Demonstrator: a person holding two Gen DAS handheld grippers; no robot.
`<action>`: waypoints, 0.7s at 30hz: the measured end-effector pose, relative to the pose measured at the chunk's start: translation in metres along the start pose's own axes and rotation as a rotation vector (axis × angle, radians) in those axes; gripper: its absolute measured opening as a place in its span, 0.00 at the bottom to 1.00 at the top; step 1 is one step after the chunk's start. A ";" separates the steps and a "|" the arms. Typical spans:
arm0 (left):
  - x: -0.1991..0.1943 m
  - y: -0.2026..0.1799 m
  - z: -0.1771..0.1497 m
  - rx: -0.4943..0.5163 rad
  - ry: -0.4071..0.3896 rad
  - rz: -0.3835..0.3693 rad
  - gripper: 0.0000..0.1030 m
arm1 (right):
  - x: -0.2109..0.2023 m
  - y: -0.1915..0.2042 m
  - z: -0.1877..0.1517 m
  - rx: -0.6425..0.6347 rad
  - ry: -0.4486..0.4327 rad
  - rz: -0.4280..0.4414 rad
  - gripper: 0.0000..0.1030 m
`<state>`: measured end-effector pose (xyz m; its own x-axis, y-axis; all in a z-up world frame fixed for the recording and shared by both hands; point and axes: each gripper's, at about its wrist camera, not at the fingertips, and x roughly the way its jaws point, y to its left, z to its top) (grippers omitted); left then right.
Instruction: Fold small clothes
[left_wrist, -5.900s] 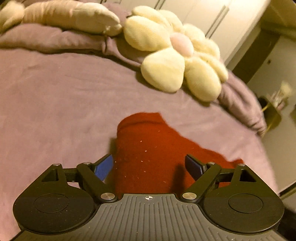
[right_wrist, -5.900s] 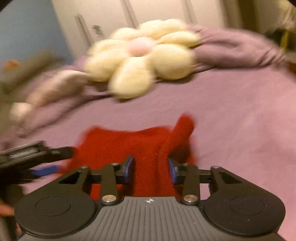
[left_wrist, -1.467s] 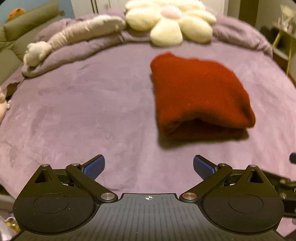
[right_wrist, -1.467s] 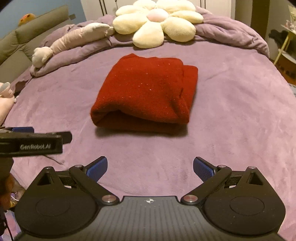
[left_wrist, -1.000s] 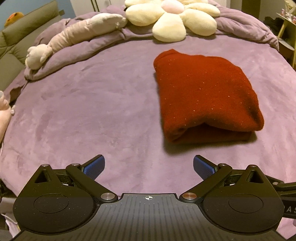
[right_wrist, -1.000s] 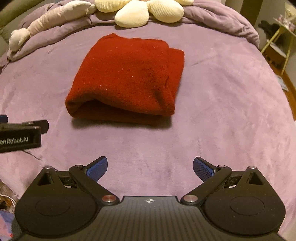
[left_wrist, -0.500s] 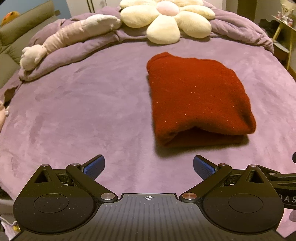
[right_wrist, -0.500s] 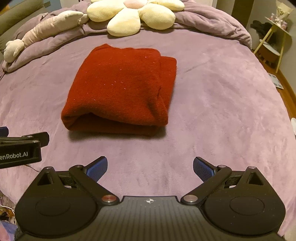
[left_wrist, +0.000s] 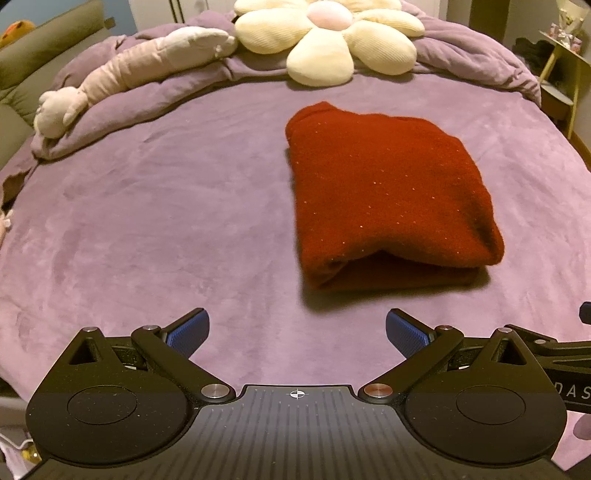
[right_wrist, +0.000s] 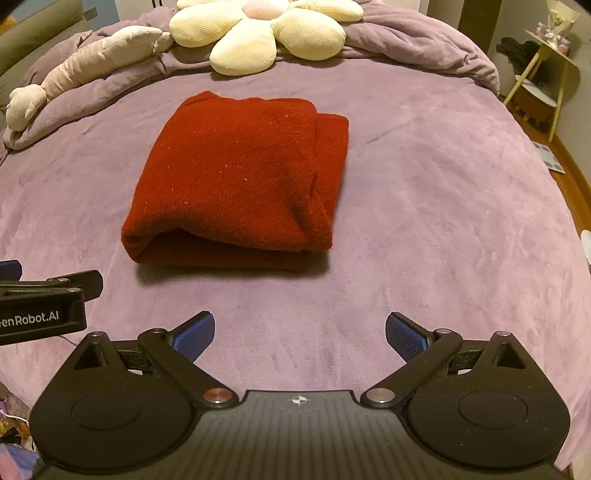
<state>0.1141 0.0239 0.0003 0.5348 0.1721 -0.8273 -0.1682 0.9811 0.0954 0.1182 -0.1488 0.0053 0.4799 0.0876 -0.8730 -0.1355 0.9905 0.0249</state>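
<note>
A red knitted garment (left_wrist: 388, 192) (right_wrist: 240, 181) lies folded into a thick rectangle on the purple bedspread (left_wrist: 147, 221) (right_wrist: 443, 203). Its rolled fold edge faces me. My left gripper (left_wrist: 295, 328) hangs open above the bedspread, short of the garment's near left corner, with nothing between its blue pads. My right gripper (right_wrist: 299, 330) is open too, a short way back from the garment's near edge and holding nothing. The left gripper's side (right_wrist: 44, 299) shows at the left edge of the right wrist view.
A cream flower-shaped cushion (left_wrist: 328, 33) (right_wrist: 266, 26) and a long pale plush toy (left_wrist: 129, 77) (right_wrist: 74, 70) rest on the bunched purple duvet at the head of the bed. A yellow-legged side table (right_wrist: 546, 62) stands off the bed's right edge. A green sofa (left_wrist: 37, 55) is at the left.
Since 5.9 s ago both grippers have let go of the garment and pulled back from it. Over the last second they only drift slightly; the garment lies still.
</note>
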 end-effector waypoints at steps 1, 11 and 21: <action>0.000 -0.001 0.000 0.000 0.001 0.000 1.00 | 0.000 0.000 0.000 0.002 -0.002 0.000 0.96; 0.000 -0.002 -0.001 0.002 0.006 -0.005 1.00 | -0.002 -0.001 0.000 0.009 -0.002 0.001 0.96; 0.000 -0.004 -0.002 0.001 0.010 -0.006 1.00 | -0.007 -0.003 0.000 0.020 -0.012 0.002 0.96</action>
<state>0.1126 0.0201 -0.0011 0.5274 0.1651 -0.8334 -0.1642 0.9823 0.0907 0.1154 -0.1526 0.0113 0.4904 0.0902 -0.8668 -0.1189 0.9923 0.0361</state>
